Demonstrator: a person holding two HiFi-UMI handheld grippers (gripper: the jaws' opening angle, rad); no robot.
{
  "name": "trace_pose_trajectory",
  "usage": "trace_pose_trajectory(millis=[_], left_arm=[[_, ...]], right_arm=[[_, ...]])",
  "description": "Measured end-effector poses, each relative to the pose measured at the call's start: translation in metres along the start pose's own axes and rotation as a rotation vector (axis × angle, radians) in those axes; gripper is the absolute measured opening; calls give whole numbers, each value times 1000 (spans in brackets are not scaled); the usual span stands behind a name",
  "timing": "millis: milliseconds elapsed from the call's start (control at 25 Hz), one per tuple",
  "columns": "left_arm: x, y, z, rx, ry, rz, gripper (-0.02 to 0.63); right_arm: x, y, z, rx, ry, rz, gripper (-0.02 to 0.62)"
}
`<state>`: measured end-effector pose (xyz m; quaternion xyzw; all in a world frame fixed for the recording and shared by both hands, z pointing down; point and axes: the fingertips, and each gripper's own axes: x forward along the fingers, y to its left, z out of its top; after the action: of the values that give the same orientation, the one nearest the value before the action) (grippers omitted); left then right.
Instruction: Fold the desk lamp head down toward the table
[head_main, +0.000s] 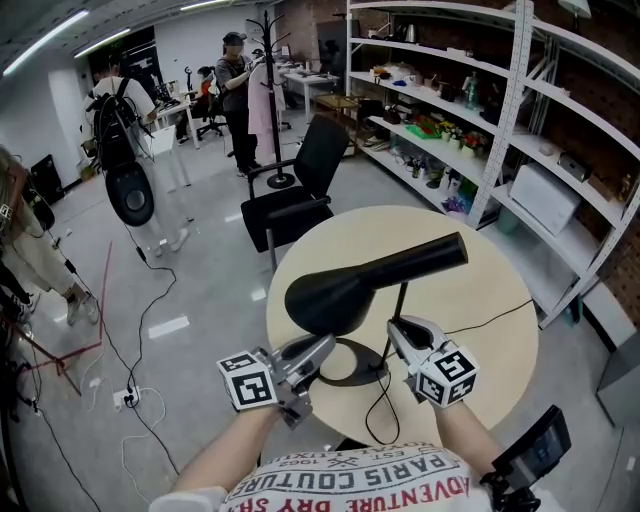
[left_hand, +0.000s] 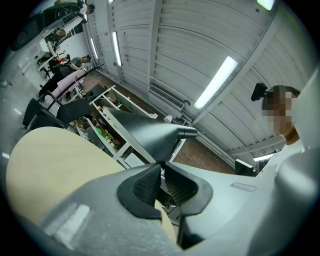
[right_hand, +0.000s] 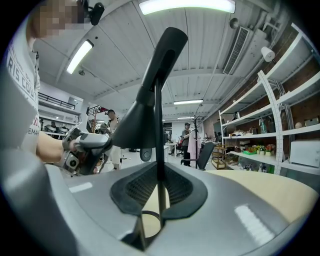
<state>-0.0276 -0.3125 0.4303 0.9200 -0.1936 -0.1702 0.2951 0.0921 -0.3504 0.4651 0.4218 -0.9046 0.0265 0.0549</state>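
Lamp head (head_main: 360, 280) sits roughly level above the round worktop (head_main: 490, 330), with its wide end left of the stem (head_main: 401, 300). Right tool (head_main: 396, 327) is clamped on that stem, low down. Left tool (head_main: 324, 346) is just left of the stem, jaws nearly together and, I reckon, pinching the head's lower rim.

Tip: hold the stem firm so the base (head_main: 380, 368) can't skid, then ease the rim down slowly.

The hinge behind the stem isn't visible, and the shade half-hides that rim pinch.
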Motion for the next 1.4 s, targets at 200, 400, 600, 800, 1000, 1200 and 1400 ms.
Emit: trace_pose_trajectory(millis=[200, 400, 600, 800, 1000, 1200, 1400], left_arm=[[4, -2, -8, -30, -2, -8, 28], [5, -3, -9, -50, -15, -20, 26], [11, -4, -13, -74, -17, -29, 25], [13, -4, -20, -101, -15, -41, 25], [19, -5, -28, -128, -7, -49, 25], [21, -8, -34, -153, -10, -59, 25], [18, -7, -36, -169, -14, -66, 23]], right_arm=[[-1, 1, 2, 3, 0, -2, 44], [-1, 1, 3, 0, -3, -6, 44], [-2, -1, 4, -3, -4, -5, 43], [-1, 1, 3, -7, -5, -11, 43], [-2, -1, 4, -9, -7, -18, 43], [-3, 1, 4, -12, -6, -17, 43], [-1, 5, 3, -14, -10, -20, 43]])
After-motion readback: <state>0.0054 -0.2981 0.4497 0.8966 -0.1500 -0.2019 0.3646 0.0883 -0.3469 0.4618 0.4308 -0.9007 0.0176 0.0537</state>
